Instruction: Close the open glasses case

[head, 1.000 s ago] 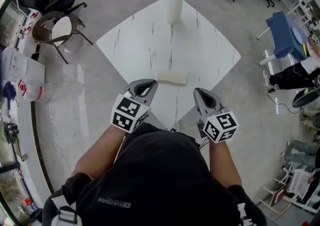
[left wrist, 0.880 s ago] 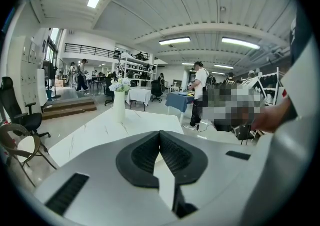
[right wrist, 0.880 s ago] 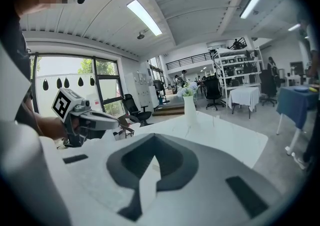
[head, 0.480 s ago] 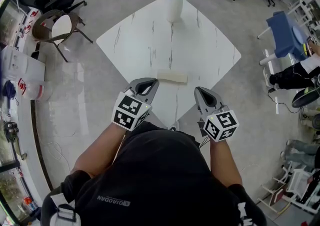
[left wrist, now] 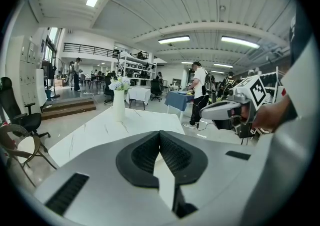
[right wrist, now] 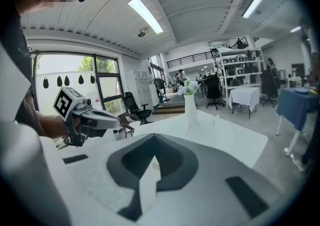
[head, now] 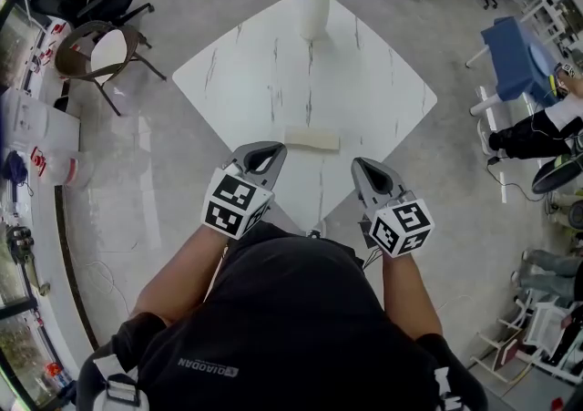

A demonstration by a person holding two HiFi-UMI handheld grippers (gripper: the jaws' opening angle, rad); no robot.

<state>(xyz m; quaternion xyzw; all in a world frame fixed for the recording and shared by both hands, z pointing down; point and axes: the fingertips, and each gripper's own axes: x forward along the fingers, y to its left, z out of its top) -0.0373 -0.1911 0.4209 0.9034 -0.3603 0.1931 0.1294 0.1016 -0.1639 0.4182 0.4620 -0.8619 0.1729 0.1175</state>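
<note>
Grey, ribbed pads pressed together at the tips: the left claw (head: 263,157) and the right claw (head: 368,169) are both closed with nothing between them. They hover side by side over the near corner of the bench (head: 373,81). Just beyond them, about midway between the two and touching neither, lies the case (head: 312,138), a cream, flat oblong with its long side across. Whether its lid is up cannot be told from above. Open white marble spreads around it to the side corners. A vase (head: 312,17) of flowers stands at the far corner. Grey floor (head: 182,181) rings the bench.
</note>
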